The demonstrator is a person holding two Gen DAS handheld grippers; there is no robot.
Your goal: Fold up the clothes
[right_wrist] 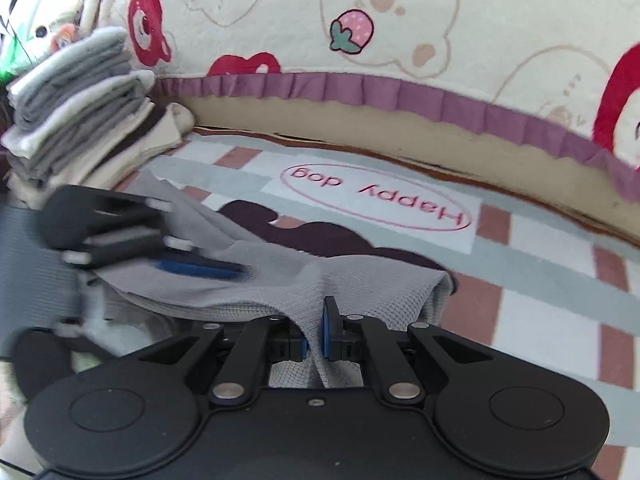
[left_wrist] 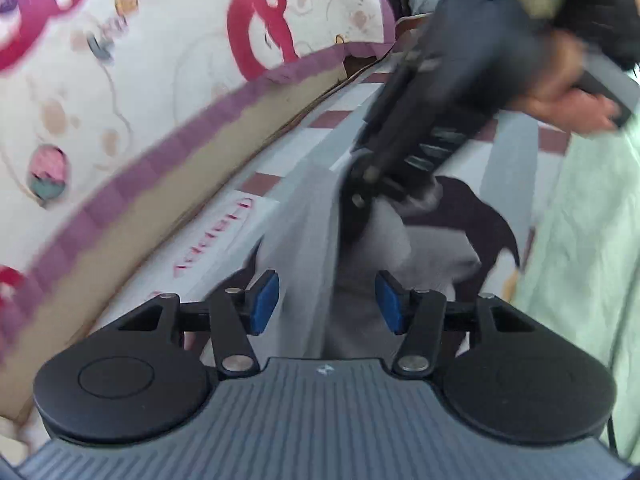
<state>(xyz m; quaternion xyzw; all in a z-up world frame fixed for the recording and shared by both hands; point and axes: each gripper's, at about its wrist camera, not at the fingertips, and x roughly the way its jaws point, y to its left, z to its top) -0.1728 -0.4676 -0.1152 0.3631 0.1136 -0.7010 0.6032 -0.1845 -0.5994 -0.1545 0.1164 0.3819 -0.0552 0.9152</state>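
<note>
**Ana:** Right wrist view has the right hand-held gripper (right_wrist: 315, 334) with its blue pads pressed together on a fold of the grey garment (right_wrist: 360, 284), which lies rumpled on the checked blanket (right_wrist: 532, 292) beside the "Happy dog" print (right_wrist: 376, 200)

**Ben:** And the left hand-held gripper (left_wrist: 326, 303)? Spread wide over the same grey cloth, holding nothing

**Ana:** Progress: a stack of folded clothes (right_wrist: 76, 120) sits at the far left, so some are done. My guess is this grey one is mid-fold, since it's bunched, not flat

**Ben:** Hard to read, though. Both views are smeared by blur, the garment's near edge is hidden under the hand-held grippers, and I can't tell what kind of clothing it is

**Ana:** That dark shape (right_wrist: 332, 236) beneath it, print or cloth? Can't say
</note>
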